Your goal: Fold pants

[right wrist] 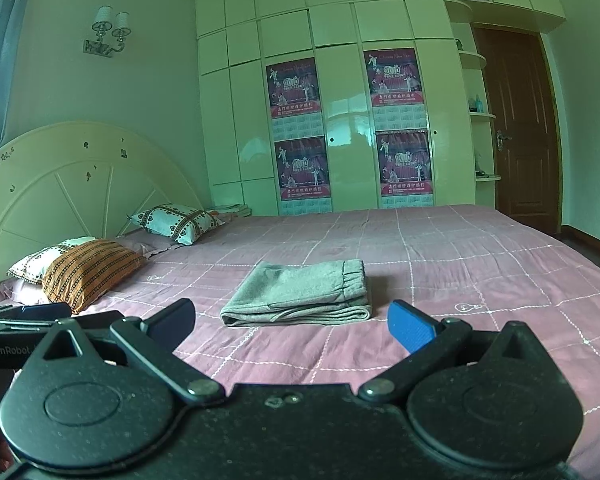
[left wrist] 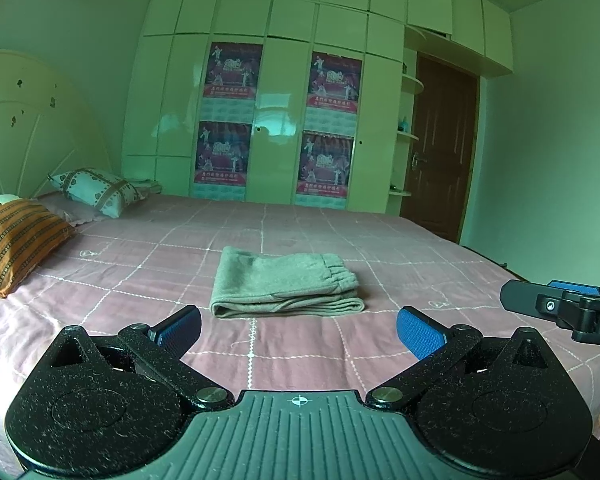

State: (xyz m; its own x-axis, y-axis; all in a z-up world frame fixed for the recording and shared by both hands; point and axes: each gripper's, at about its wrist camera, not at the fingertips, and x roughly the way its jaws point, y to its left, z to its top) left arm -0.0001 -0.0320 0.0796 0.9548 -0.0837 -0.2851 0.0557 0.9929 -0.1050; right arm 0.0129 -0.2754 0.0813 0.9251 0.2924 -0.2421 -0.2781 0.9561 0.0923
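Observation:
Grey pants point(left wrist: 286, 285) lie folded into a compact stack on the pink checked bedspread point(left wrist: 400, 264), elastic waistband at the right end. They also show in the right wrist view point(right wrist: 304, 292). My left gripper point(left wrist: 298, 328) is open and empty, held back from the pants' near edge. My right gripper point(right wrist: 292, 320) is open and empty too, just short of the stack. The right gripper's tip shows at the right edge of the left wrist view point(left wrist: 560, 308); the left gripper's body shows at the left of the right wrist view point(right wrist: 28, 320).
An orange striped pillow point(left wrist: 16, 240) and a patterned white pillow point(left wrist: 96, 190) lie at the head of the bed by the cream headboard point(right wrist: 80, 184). A white wardrobe with posters point(left wrist: 280, 120) and a brown door point(left wrist: 440, 148) stand beyond the bed.

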